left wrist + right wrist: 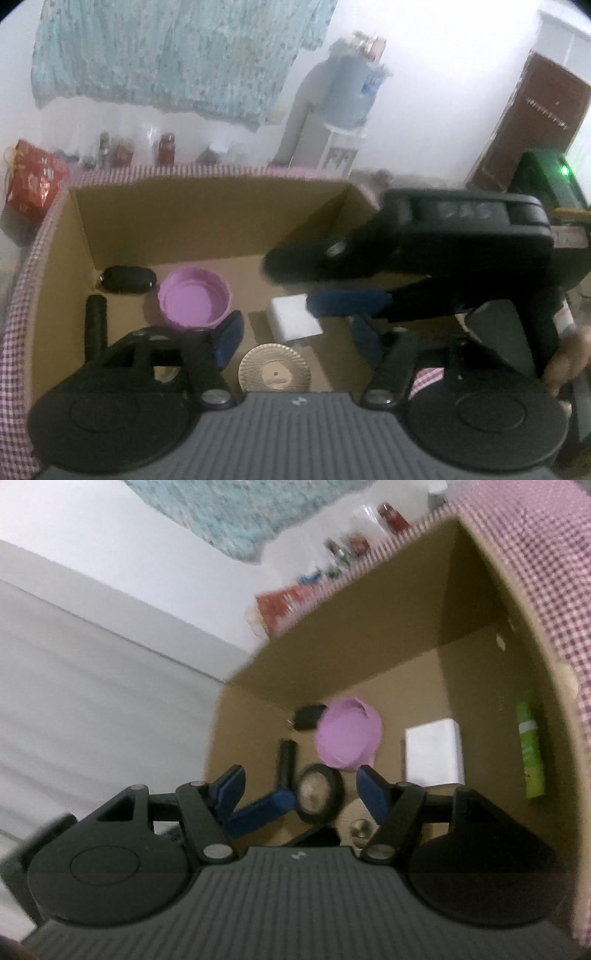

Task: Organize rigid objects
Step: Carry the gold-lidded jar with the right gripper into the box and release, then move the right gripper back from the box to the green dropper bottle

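A cardboard box (207, 221) is seen with a pink bowl (194, 297), a white block (295, 318), a gold disc (274, 367) and a black cylinder (95, 325) on its floor. The left gripper (295, 336) is held wide above the disc, nothing between its fingers. The right gripper (299, 788) is likewise spread wide over the box, near a black ring (319, 793); a green packet (530, 746) is seen at the right wall

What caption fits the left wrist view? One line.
Open left gripper hovers over a cardboard box holding a purple bowl, white block and gold disc.
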Action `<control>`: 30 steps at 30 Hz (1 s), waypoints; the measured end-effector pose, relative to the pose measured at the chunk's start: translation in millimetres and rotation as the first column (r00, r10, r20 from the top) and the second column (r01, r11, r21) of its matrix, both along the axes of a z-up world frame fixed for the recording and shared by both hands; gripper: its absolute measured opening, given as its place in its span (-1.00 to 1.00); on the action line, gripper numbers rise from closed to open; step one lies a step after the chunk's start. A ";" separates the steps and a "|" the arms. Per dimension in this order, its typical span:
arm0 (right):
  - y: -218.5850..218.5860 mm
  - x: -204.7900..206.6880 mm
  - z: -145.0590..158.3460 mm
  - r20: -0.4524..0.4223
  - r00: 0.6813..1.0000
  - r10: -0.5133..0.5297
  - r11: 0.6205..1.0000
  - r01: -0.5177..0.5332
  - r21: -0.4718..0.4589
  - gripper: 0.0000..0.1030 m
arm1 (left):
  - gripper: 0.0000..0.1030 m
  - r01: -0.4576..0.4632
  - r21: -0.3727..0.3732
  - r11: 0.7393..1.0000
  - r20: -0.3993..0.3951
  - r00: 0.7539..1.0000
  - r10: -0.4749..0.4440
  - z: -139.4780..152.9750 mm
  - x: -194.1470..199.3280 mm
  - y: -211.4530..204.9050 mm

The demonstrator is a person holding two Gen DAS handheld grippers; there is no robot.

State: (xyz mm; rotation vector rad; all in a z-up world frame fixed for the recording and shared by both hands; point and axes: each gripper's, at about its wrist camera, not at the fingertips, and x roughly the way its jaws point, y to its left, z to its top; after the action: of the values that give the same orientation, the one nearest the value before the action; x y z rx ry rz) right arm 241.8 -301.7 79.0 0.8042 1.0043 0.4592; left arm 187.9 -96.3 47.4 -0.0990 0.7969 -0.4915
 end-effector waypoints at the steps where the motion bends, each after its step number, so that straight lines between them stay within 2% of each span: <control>1: -3.9 -6.4 6.7 0.021 1.000 -0.013 1.000 0.012 0.014 0.30 | 0.38 -0.001 -0.008 1.000 0.020 1.000 0.001 5.8 -6.6 3.7; 4: -16.9 -31.2 28.6 0.101 0.994 -0.046 0.998 0.041 0.052 0.34 | 0.52 0.005 -0.036 0.999 0.086 0.996 -0.002 25.6 -30.5 14.1; 9: -33.0 -91.9 54.6 0.232 0.967 -0.101 0.993 0.085 0.079 0.55 | 0.78 0.026 -0.057 0.998 0.204 0.979 -0.013 44.3 -77.9 35.9; 12: -36.1 -126.5 49.7 0.256 0.958 -0.131 0.990 0.112 0.089 0.59 | 0.81 0.025 -0.063 0.998 0.211 0.978 -0.011 38.1 -102.0 49.7; 16: -25.8 -151.2 27.1 0.219 0.966 -0.135 0.990 0.122 0.074 0.59 | 0.81 0.024 -0.079 0.997 0.166 0.986 -0.010 16.4 -122.6 59.3; 20: 1.7 -154.0 7.2 0.187 0.978 -0.092 0.996 0.093 -0.001 0.59 | 0.81 0.018 -0.062 0.998 0.142 0.990 -0.009 -11.9 -135.7 59.0; 24: 43.5 -147.7 -1.3 0.187 0.982 -0.011 0.994 0.031 -0.102 0.59 | 0.80 0.014 0.024 1.000 0.166 0.986 -0.017 -40.1 -141.6 51.9; 28: 87.2 -145.7 -1.7 0.224 0.971 0.080 0.965 -0.019 -0.262 0.57 | 0.71 -0.009 0.079 0.997 0.206 0.979 -0.007 -61.8 -140.2 45.7; 30: 105.2 -143.8 -1.5 0.247 0.962 0.115 0.943 -0.028 -0.331 0.53 | 0.57 -0.019 0.103 0.994 0.225 0.974 -0.004 -69.0 -137.9 42.0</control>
State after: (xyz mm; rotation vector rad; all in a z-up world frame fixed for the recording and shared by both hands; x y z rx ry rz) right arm 98.0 -196.5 77.5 0.3972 0.8334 0.4357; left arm 50.1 -54.3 -21.7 0.0507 0.5984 -0.4439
